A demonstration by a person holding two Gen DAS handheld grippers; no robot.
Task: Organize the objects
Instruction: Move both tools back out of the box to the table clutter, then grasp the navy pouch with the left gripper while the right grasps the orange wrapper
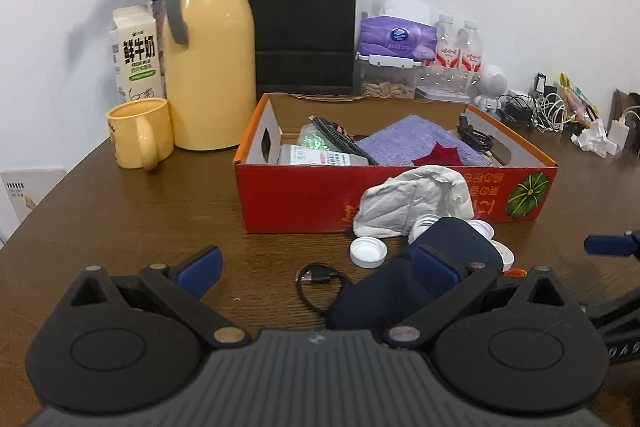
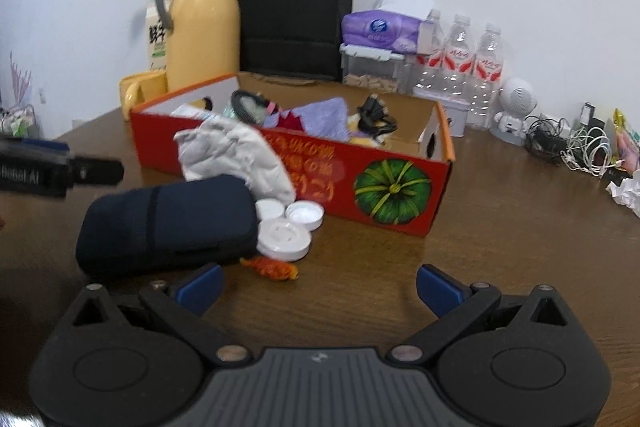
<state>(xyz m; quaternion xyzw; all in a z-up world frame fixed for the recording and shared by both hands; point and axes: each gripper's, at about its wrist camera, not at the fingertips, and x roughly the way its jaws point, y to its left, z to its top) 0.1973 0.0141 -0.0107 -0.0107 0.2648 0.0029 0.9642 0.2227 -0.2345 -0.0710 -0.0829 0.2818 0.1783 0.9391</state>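
Note:
A red cardboard box (image 1: 296,199) (image 2: 400,163) stands mid-table holding a purple cloth (image 1: 420,143), cables and packets. In front of it lie a dark navy pouch (image 1: 452,251) (image 2: 168,223), a crumpled white cloth (image 1: 416,199) (image 2: 236,155), white lids (image 1: 368,251) (image 2: 284,239), a black cable loop (image 1: 320,283) and a small orange item (image 2: 272,267). My left gripper (image 1: 316,267) is open, its right finger lying over the pouch. My right gripper (image 2: 318,285) is open over bare wood, just right of the pouch.
A yellow thermos (image 1: 208,51), yellow mug (image 1: 138,131), milk carton (image 1: 136,51), dried flowers and a black paper bag (image 1: 304,19) stand behind the box. Tissue pack, water bottles (image 2: 472,67), a white robot figure (image 2: 514,111) and tangled chargers (image 2: 576,143) crowd the right.

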